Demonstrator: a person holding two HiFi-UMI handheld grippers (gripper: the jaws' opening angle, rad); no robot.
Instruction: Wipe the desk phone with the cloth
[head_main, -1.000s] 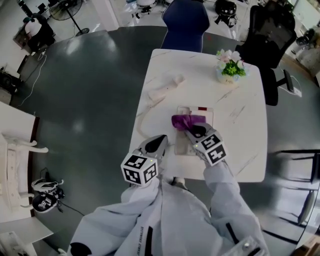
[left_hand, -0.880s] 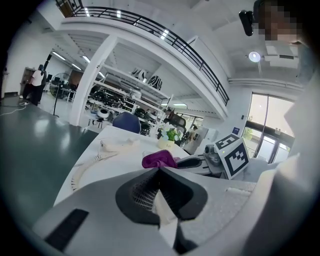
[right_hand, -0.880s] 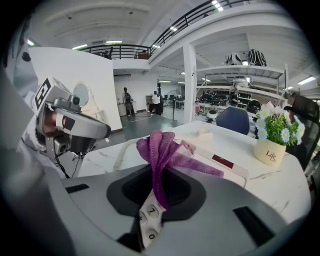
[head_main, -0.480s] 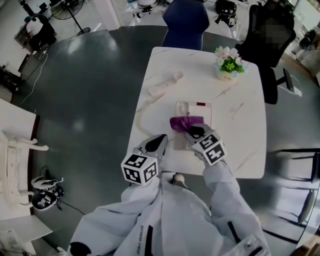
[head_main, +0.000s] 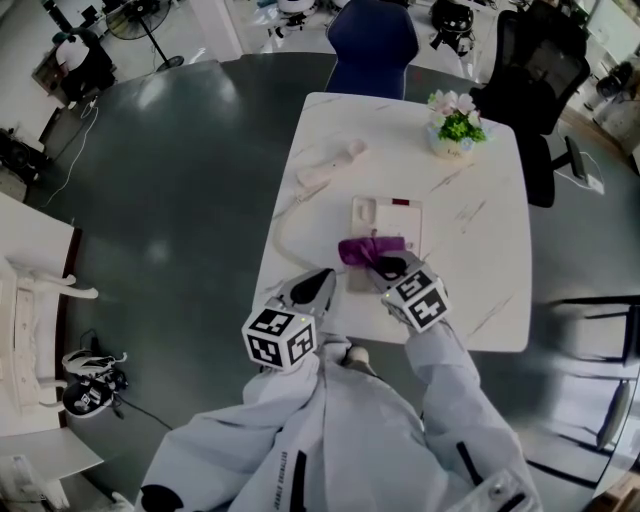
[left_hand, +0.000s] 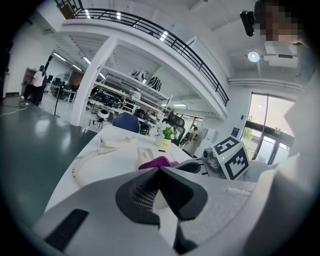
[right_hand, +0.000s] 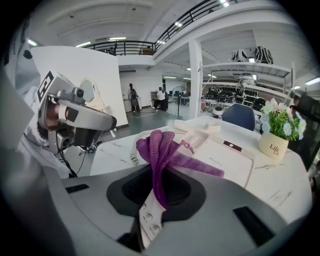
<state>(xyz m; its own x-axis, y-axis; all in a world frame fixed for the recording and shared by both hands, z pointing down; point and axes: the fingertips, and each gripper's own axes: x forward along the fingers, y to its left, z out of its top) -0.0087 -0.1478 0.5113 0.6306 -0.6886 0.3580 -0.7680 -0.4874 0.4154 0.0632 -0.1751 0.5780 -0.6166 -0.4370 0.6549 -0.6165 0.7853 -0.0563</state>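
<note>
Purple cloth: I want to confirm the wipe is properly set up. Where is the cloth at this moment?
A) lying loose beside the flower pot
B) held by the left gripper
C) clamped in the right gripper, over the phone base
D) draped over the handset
C: the right gripper view shows the purple cloth pinched between the jaws of the right gripper, with its free end trailing onto the phone base.

Three cameras, one white marble-patterned table (head_main: 470, 280).
Head view looks steeply down over its near edge; both gripper views sit low and close there, facing across it, all sharing the purple knitted cloth (right_hand: 160, 145).
</note>
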